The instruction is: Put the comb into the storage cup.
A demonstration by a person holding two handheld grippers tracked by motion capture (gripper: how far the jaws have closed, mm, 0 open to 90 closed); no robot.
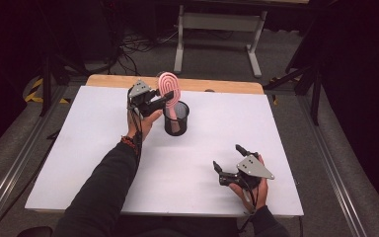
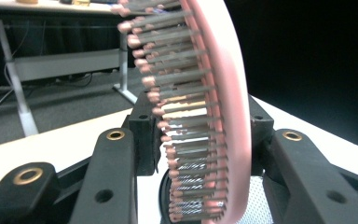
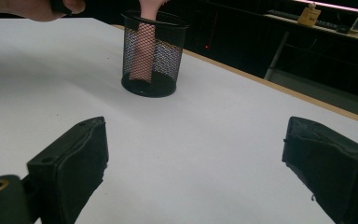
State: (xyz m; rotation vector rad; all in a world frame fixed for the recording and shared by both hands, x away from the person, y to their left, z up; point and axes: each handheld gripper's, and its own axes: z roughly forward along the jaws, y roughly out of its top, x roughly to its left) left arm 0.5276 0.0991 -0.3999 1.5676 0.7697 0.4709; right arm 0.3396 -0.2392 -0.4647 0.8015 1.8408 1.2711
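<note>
Hairbrush point(image 1: 169, 86) handle (half hidden) inside mesh cup point(image 1: 176, 121)

You have no readable text, label, brand, number or sign anywhere here; nothing on the table or in the background carries lettering you could make out.

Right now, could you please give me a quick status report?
Left claw shut on pink hairbrush, handle in mesh cup. Right claw open, empty, near table edge. Nothing in the way.
</note>
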